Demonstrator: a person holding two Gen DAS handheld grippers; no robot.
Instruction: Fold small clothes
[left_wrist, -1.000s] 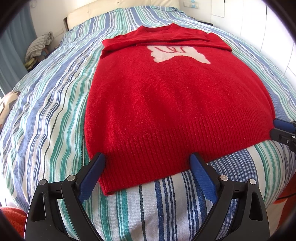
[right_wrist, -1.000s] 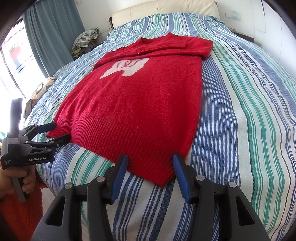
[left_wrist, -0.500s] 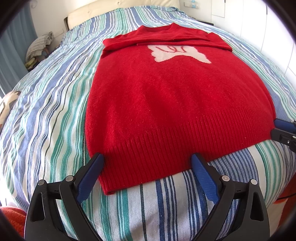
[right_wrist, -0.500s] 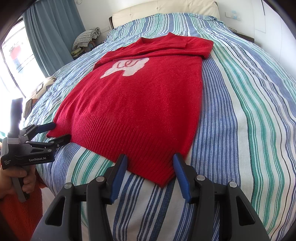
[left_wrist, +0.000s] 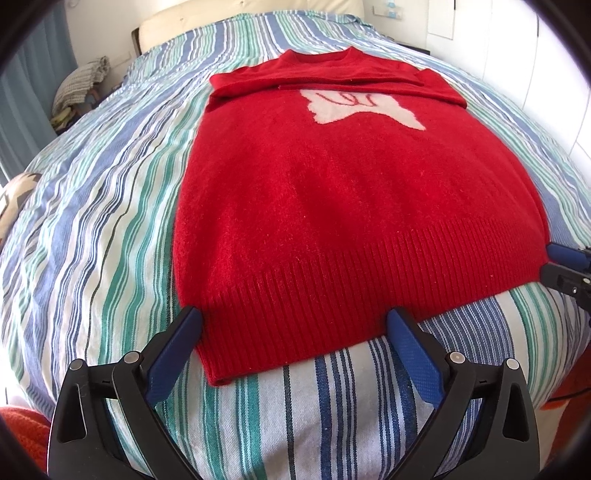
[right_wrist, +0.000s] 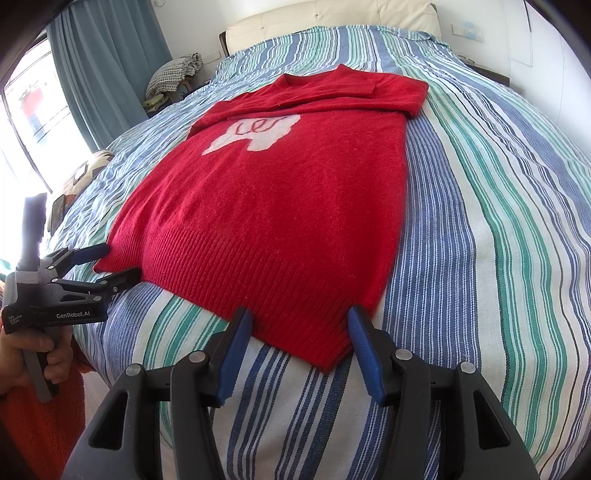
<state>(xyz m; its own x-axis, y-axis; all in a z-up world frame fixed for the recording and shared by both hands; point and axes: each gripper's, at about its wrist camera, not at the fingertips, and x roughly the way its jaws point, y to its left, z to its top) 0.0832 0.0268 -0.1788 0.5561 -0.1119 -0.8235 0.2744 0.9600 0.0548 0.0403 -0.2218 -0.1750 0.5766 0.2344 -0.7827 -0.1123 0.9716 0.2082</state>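
A red knit sweater with a white patch on its chest lies flat on the striped bed, sleeves folded across the top; it also shows in the right wrist view. My left gripper is open, its jaws astride the near left corner of the ribbed hem. My right gripper is open, its jaws astride the near right hem corner. Neither holds the cloth. The left gripper also shows in the right wrist view, and the right gripper's tip shows at the left wrist view's right edge.
The striped bedspread covers the whole bed. A cream headboard stands at the far end. A pile of checked cloth and blue curtains are at the far left. An orange cloth hangs near my hand.
Both grippers have crept slightly forward toward the hem corners. The sweater has not moved.
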